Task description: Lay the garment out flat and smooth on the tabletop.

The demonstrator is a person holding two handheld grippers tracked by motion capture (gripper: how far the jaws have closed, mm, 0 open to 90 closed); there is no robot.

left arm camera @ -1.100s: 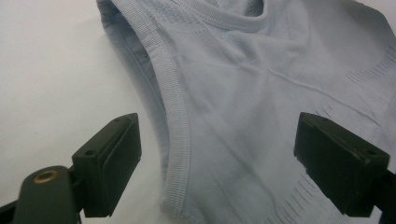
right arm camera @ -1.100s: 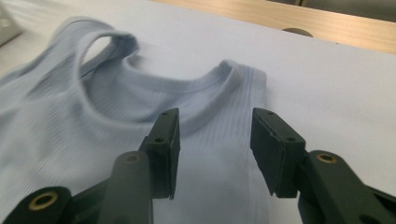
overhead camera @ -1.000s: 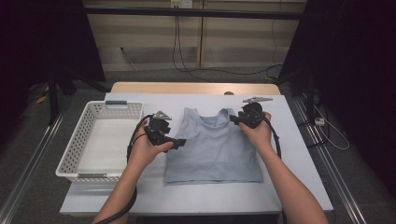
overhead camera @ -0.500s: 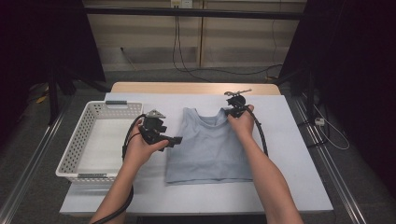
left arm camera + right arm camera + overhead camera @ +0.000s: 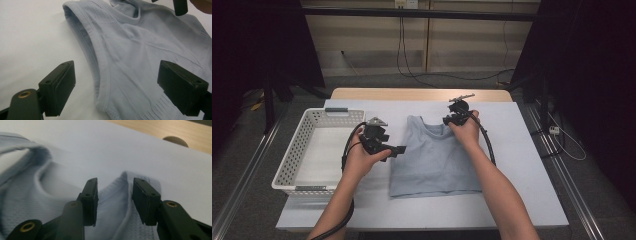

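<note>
A light blue sleeveless top (image 5: 437, 160) lies flat on the white table (image 5: 522, 175), neckline at the far end. My left gripper (image 5: 400, 150) hovers at the top's left side, open, its jaws straddling the ribbed armhole edge (image 5: 101, 82) without touching it. My right gripper (image 5: 447, 120) is at the top's right shoulder strap (image 5: 125, 195). Its jaws have just been opening and stand a little apart, with the strap between the pads (image 5: 91, 200) but not pinched. In the left gripper view the top (image 5: 140, 50) lies under the left gripper (image 5: 122, 87).
A white perforated basket (image 5: 287, 165) stands at the table's left, close to my left hand. A wooden strip (image 5: 412, 94) runs along the far edge. Black cables trail from both grippers. Bare table lies to the right of the top and in front of it.
My right hand has moved left and slightly away, to the top's right shoulder strap beside the neckline. The left hand and the top have stayed in place.
</note>
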